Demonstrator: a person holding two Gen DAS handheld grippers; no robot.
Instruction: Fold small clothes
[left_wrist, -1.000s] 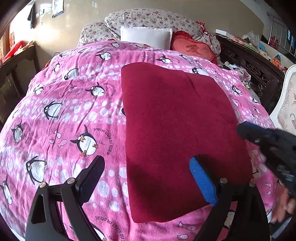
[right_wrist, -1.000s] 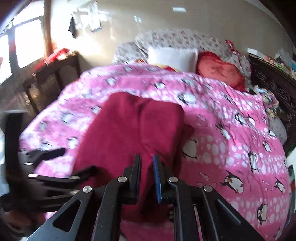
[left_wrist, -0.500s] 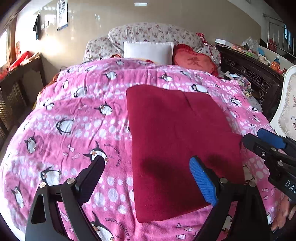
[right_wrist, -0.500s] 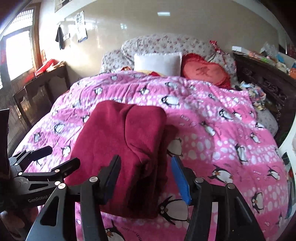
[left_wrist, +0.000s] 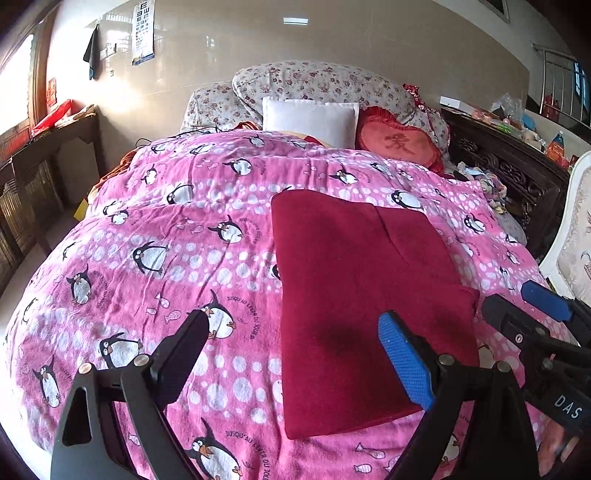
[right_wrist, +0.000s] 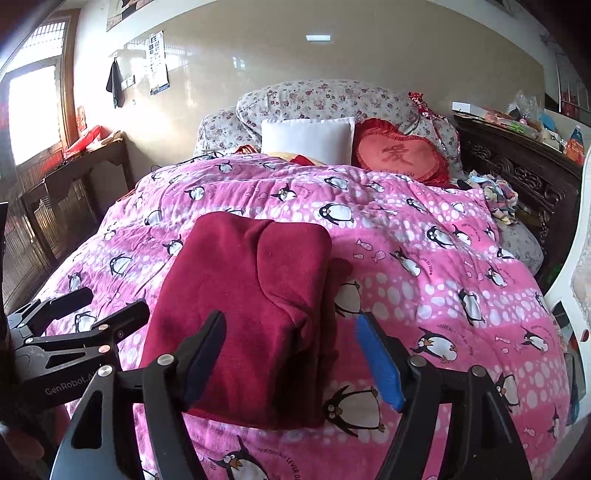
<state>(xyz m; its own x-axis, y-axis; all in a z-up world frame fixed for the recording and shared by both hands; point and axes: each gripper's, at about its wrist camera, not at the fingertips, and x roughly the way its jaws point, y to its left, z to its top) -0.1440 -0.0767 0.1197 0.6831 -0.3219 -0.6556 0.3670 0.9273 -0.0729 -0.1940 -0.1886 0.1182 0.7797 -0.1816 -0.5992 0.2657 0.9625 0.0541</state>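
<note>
Left gripper (left_wrist: 295, 354) and right gripper (right_wrist: 291, 356) both stand with jaws spread wide, grasping nothing, above the near end of a folded dark-red fleece garment (left_wrist: 362, 295). The garment lies flat on the pink penguin-print quilt (left_wrist: 166, 266), centre to lower right in the left wrist view and centre-left in the right wrist view.

Hidden or unclear: the bases of both grippers are cut off by the lower frame edges. In the right wrist view the garment's near edge passes behind the dark finger (right_wrist: 205, 354). The clutter on the dark carved cabinet (left_wrist: 517, 173) at upper right is too small to identify. The type of garment cannot be told.

Change: one second earlier the right gripper was clenched on the garment's right edge; it has since released and drawn back. The left gripper has also risen, and the garment's folded shape is unchanged.

Writing: the quilt bears "JUSQU'AU LEVER DU JOUR". The left gripper's body reads "GenRobot" in the right wrist view; "DAS" shows on the right gripper at lower right of the left wrist view. The red heart cushion (right_wrist: 400, 157) carries a Chinese character. An eye chart (left_wrist: 143, 33) hangs upper left; its letters are illegible.
</note>
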